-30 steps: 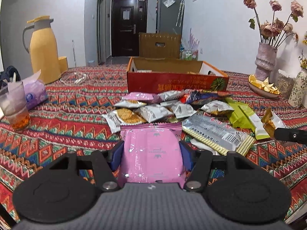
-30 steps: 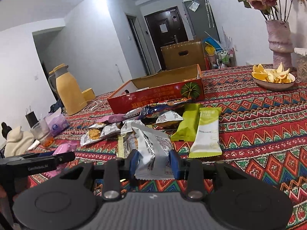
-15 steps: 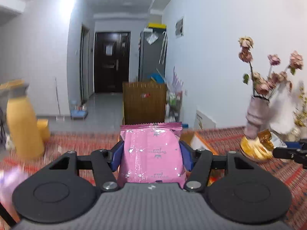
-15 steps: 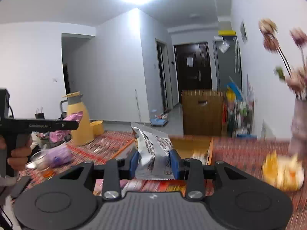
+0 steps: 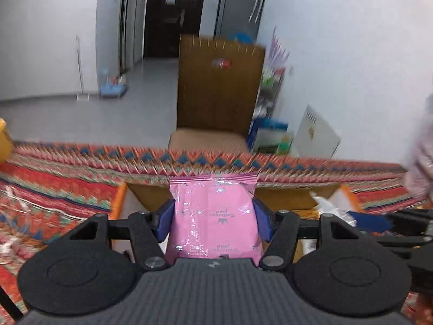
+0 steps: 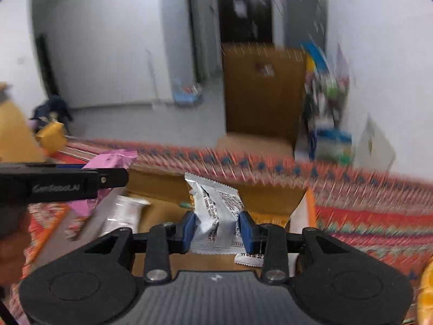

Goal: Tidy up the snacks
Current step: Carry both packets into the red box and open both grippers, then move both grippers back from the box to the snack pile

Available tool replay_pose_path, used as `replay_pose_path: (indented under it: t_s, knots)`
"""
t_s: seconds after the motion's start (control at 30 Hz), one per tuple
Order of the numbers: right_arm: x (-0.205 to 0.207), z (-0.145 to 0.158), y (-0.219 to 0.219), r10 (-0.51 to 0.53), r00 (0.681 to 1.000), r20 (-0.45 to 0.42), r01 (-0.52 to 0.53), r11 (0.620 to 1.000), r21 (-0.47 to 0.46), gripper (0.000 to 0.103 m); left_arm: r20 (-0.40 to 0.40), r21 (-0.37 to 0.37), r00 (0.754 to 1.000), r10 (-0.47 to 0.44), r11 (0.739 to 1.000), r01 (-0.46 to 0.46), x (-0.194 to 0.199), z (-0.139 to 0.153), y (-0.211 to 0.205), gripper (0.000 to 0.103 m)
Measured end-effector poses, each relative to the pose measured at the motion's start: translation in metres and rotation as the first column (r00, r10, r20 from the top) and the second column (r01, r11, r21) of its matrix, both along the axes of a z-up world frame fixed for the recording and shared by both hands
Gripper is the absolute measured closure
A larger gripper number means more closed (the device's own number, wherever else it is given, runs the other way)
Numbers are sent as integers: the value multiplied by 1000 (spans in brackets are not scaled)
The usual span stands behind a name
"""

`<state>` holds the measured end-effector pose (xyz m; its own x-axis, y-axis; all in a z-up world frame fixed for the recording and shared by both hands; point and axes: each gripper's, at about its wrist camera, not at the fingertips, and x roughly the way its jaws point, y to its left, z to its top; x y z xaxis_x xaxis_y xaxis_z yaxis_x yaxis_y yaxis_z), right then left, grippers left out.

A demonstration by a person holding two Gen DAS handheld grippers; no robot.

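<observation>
My left gripper (image 5: 212, 219) is shut on a pink snack packet (image 5: 213, 216), held upright over the open cardboard box (image 5: 284, 203) on the patterned tablecloth. In the right wrist view my right gripper (image 6: 217, 228) is shut on a crumpled silver snack packet (image 6: 216, 216), also above the box (image 6: 162, 187). A silver packet (image 6: 124, 214) and a white one (image 6: 251, 258) lie inside the box. The left gripper's body (image 6: 62, 184) with the pink packet (image 6: 111, 159) shows at the left of the right wrist view. The right gripper's dark side (image 5: 406, 224) shows at the right edge of the left wrist view.
The colourful tablecloth (image 5: 67, 178) runs around the box. A brown chair (image 5: 216, 89) stands just beyond the table's far edge. A yellow jug (image 6: 13, 132) and small yellow cup (image 6: 51, 135) stand at the left. A blurred vase (image 5: 420, 157) is at the right.
Both grippers have swung forward from the snack pile to above the open box, each still holding its packet. The pile on the cloth has dropped out of view.
</observation>
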<state>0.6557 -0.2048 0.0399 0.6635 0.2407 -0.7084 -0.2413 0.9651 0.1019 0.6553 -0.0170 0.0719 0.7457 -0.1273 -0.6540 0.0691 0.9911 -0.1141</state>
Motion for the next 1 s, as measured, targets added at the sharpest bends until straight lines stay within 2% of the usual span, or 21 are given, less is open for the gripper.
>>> replay_pose_path:
  t_s: [0.13, 0.2, 0.37, 0.53, 0.63, 0.67, 0.77, 0.9, 1.0]
  knots:
    - [44, -48, 13, -73, 993, -97, 67, 995, -69, 65, -104, 5, 994, 16, 1000, -15, 35, -38, -6, 41]
    - [53, -59, 17, -84, 988, -128, 77, 995, -59, 54, -101, -3, 995, 2, 1000, -2, 34, -46, -5, 31]
    - [47, -58, 19, -84, 988, -127, 81, 996, -27, 47, -75, -2, 997, -11, 1000, 11, 25, -37, 2, 29]
    - [32, -13, 2, -92, 994, -58, 92, 996, 9, 46, -39, 3, 999, -17, 1000, 17, 4, 3, 9, 29]
    - [7, 26, -11, -94, 996, -2, 94, 995, 13, 41, -8, 33, 1000, -22, 999, 23, -22, 39, 13, 23]
    - [-2, 39, -16, -92, 996, 18, 92, 996, 9, 40, 4, 39, 1000, -26, 999, 26, -34, 52, 16, 18]
    - [-42, 82, -31, -85, 992, 88, 85, 996, 1, 31, 100, 61, 995, -28, 998, 22, -79, 89, 28, 1]
    - [-107, 130, -57, -66, 982, 179, 63, 998, 18, 18, 196, 87, 979, -48, 996, 32, -159, 124, 50, 0]
    - [-160, 155, -75, -52, 971, 235, 45, 998, 36, 14, 254, 88, 965, -61, 995, 40, -218, 144, 65, 0]
